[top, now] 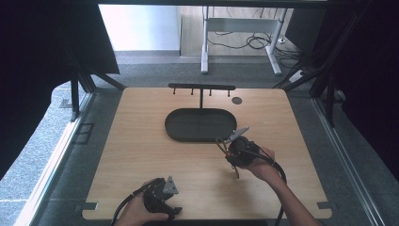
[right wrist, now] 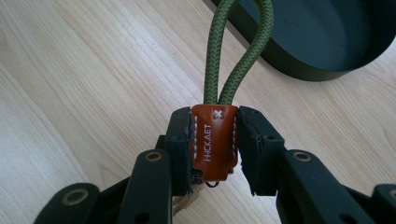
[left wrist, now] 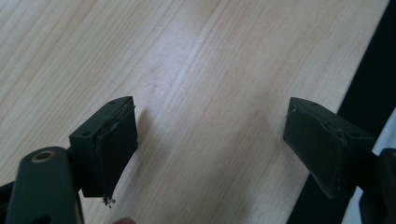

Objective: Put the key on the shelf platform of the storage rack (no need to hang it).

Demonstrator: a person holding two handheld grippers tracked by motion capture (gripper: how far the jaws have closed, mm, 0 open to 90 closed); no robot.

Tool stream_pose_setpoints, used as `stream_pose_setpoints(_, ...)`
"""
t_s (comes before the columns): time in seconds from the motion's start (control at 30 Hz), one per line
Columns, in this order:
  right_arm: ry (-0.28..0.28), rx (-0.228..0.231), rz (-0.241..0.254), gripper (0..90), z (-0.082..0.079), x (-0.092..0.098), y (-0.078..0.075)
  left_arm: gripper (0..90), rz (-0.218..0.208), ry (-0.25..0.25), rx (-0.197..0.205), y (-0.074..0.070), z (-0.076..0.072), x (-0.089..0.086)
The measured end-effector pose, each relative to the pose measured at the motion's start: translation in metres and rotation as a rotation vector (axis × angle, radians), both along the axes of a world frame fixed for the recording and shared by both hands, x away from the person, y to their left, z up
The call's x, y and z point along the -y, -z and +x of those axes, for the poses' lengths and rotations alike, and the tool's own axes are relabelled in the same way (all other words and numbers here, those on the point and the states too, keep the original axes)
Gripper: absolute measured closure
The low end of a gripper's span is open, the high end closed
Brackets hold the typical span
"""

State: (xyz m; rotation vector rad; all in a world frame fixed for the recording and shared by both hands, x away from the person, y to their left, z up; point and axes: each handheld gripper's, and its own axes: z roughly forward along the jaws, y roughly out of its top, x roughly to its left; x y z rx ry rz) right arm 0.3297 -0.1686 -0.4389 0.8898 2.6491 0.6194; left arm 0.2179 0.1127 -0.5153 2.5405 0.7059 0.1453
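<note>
Your right gripper point(right wrist: 215, 140) fingers pinch the keychain's leather tab point(right wrist: 214, 142); your left gripper point(left wrist: 210, 149) fingers stand spread. The cord loop point(right wrist: 238, 51) looks light and floppy, so keep holding the stiffer tab.

A light wooden table with rounded corners point(top: 141, 155) carries a black oval shallow tray point(top: 201, 125) just past its centre toward twelve o'clock, a black T-shaped hook rack point(top: 202, 87) at its twelve o'clock edge, and a small dark round disc point(top: 236, 100) toward one o'clock

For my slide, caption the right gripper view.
Right gripper clamps a keychain's brown leather tab, green cord loop toward the black tray.
</note>
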Motion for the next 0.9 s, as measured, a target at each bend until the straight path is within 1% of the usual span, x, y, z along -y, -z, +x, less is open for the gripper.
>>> stream_pose_setpoints(0.07, 0.004, -0.005, 0.002, 66.7, 0.0, 0.001, -0.001, 18.2, -0.007, -0.006, 0.006, -0.001, 0.0, -0.002)
stream_pose_setpoints(0.1, 0.005, -0.003, 0.01, 66.6, 0.0, 0.003, -0.001, 18.2, -0.006, -0.008, 0.008, -0.002, 0.0, -0.002)
stream_pose_setpoints(0.2, 0.012, 0.0, 0.011, 66.7, 0.001, 0.007, -0.002, 18.2, -0.006, -0.023, 0.015, -0.004, 0.002, -0.006)
stream_pose_setpoints(0.33, 0.022, 0.004, 0.015, 66.7, 0.002, 0.011, -0.006, 18.2, -0.019, -0.037, 0.022, -0.005, 0.002, -0.009)
stream_pose_setpoints(0.47, 0.035, 0.012, 0.02, 67.0, 0.007, 0.018, -0.012, 18.2, -0.021, -0.037, 0.022, -0.006, 0.002, -0.008)
stream_pose_setpoints(0.63, 0.039, 0.014, 0.016, 67.0, 0.011, 0.02, -0.016, 18.2, -0.019, -0.038, 0.023, -0.006, 0.002, -0.009)
stream_pose_setpoints(0.73, 0.05, 0.012, 0.019, 67.0, 0.014, 0.023, -0.017, 18.2, -0.026, -0.041, 0.025, -0.006, 0.002, -0.009)
stream_pose_setpoints(0.9, 0.05, 0.016, 0.017, 67.1, 0.018, 0.024, -0.02, 18.2, -0.025, -0.042, 0.025, -0.006, 0.003, -0.01)
